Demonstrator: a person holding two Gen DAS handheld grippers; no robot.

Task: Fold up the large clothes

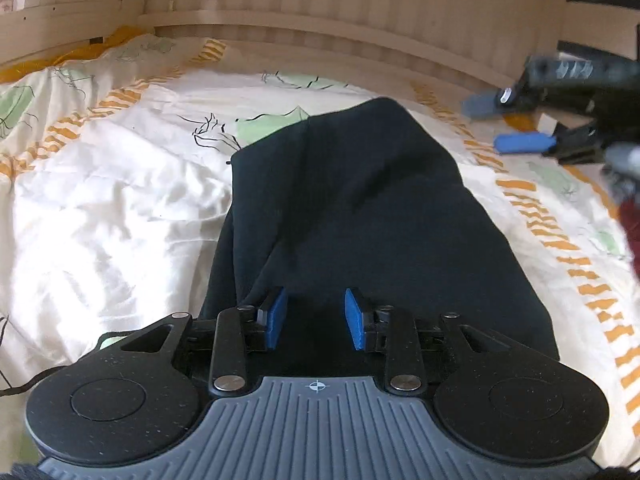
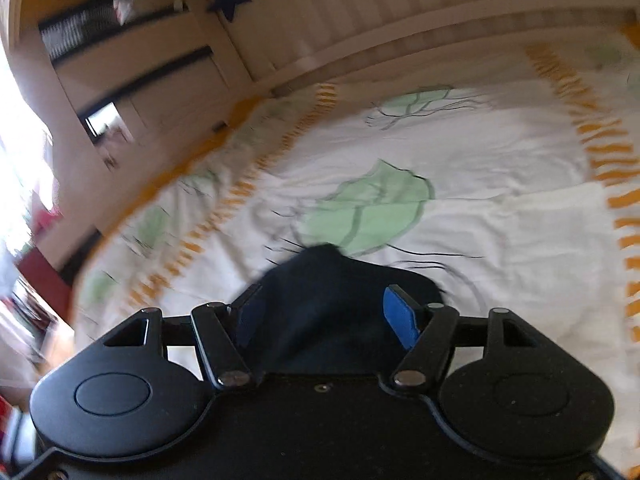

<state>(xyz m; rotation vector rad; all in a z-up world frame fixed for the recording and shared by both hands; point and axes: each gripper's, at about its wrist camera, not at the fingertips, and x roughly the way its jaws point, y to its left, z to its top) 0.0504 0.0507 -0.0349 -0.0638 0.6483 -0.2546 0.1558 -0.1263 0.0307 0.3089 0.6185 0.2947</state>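
A bed with a white quilt [image 1: 120, 200] printed in green leaves and orange stripes is filling a wood-panelled room. A dark garment [image 1: 360, 208] is lying folded lengthwise along the middle of the quilt. The left gripper [image 1: 316, 318] is hovering over its near end, blue pads [image 1: 276, 316] standing slightly apart with dark cloth showing between them; whether they are pinching it cannot be told. The right gripper [image 2: 328, 316] is hanging over the garment's far corner, fingers spread wide and gripping nothing.

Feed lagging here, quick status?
Left gripper open over the dark garment. Right gripper open, off to the side. Garment flat on the bedspread; nothing blocking.
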